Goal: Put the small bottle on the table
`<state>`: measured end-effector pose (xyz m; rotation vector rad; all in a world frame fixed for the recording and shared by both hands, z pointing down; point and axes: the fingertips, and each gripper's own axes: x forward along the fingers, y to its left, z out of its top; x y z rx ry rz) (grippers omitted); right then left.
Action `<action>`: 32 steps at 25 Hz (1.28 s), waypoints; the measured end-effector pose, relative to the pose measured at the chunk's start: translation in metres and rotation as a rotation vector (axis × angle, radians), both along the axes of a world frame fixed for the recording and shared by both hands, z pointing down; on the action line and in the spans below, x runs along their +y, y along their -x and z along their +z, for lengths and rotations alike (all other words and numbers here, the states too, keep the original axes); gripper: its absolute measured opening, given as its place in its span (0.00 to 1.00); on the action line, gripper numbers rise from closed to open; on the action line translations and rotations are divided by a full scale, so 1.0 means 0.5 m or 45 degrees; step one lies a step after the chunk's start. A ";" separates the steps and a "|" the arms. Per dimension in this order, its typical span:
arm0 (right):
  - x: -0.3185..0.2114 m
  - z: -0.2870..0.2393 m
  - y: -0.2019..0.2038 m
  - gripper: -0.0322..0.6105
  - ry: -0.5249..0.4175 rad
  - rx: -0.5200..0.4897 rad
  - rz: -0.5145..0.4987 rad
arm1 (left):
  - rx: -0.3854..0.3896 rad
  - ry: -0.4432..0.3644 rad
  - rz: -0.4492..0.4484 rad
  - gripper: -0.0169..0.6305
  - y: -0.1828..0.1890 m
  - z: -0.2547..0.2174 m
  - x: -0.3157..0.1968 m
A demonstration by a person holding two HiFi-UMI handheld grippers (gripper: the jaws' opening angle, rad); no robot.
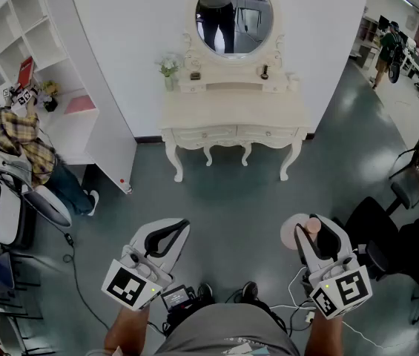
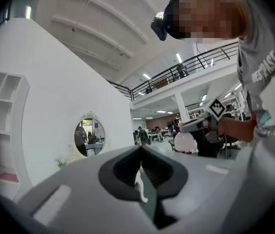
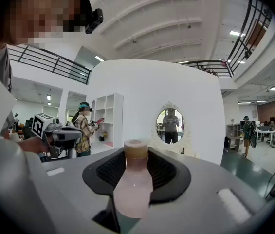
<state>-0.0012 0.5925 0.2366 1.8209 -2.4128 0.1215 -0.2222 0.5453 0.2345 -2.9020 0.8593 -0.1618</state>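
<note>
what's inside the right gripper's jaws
A small bottle, pinkish with a tan cap, stands upright, gripped between the right gripper's jaws. The jaws cover the sides where they press, and its underside can't be seen.

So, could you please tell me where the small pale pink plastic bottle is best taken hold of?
The small pale pink bottle stands upright, tan cap on top. Grip its wide rounded body below the narrow neck, coming in level from the side, as the right gripper, shut on it, does now.
</note>
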 end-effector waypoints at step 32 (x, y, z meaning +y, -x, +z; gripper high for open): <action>-0.090 0.009 0.117 0.27 0.004 -0.022 0.042 | 0.021 0.015 0.058 0.02 0.116 0.023 -0.088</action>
